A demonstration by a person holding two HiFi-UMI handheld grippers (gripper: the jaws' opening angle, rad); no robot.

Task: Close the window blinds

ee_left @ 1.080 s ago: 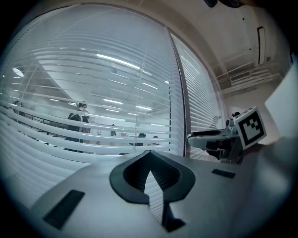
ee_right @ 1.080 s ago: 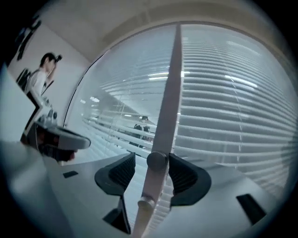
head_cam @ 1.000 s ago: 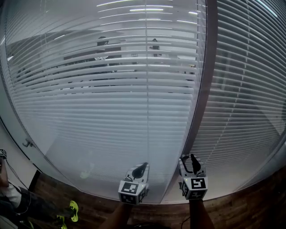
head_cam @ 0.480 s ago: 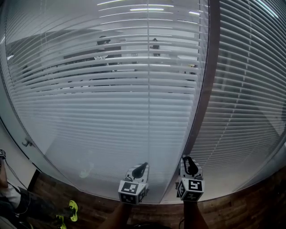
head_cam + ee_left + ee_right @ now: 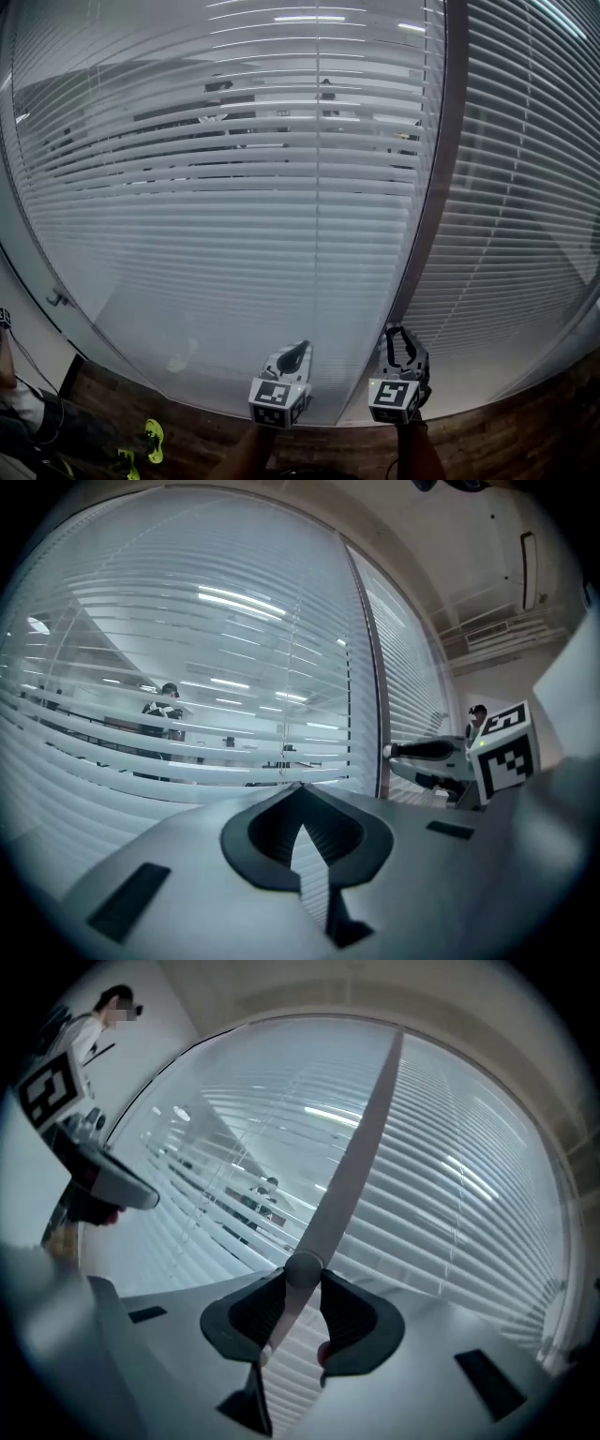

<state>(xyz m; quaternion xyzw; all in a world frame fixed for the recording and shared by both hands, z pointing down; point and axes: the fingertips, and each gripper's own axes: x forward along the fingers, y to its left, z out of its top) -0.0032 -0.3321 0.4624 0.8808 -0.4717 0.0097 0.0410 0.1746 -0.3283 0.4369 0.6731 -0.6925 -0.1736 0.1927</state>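
White slatted blinds (image 5: 234, 216) cover the glass, the upper slats tilted open so a room shows through. A second panel (image 5: 525, 187) hangs right of a dark post (image 5: 441, 187). My right gripper (image 5: 401, 330) is raised at the foot of that post. In the right gripper view a pale blind wand (image 5: 347, 1176) runs down between the pads (image 5: 352, 1312). Its round knob sits at the jaw tips of the right gripper (image 5: 302, 1274), and the jaws are closing on it. My left gripper (image 5: 300, 347) stands beside it, shut and empty, its tips meeting (image 5: 300, 786).
A person sits low at the left, with yellow-green shoes (image 5: 150, 441) on the wooden floor (image 5: 525, 441). A small handle (image 5: 58, 300) sticks out of the left frame. Figures (image 5: 217, 94) stand behind the glass.
The right gripper's jaws have narrowed around the wand, and the gripper has rolled and sunk slightly. The left gripper has not moved.
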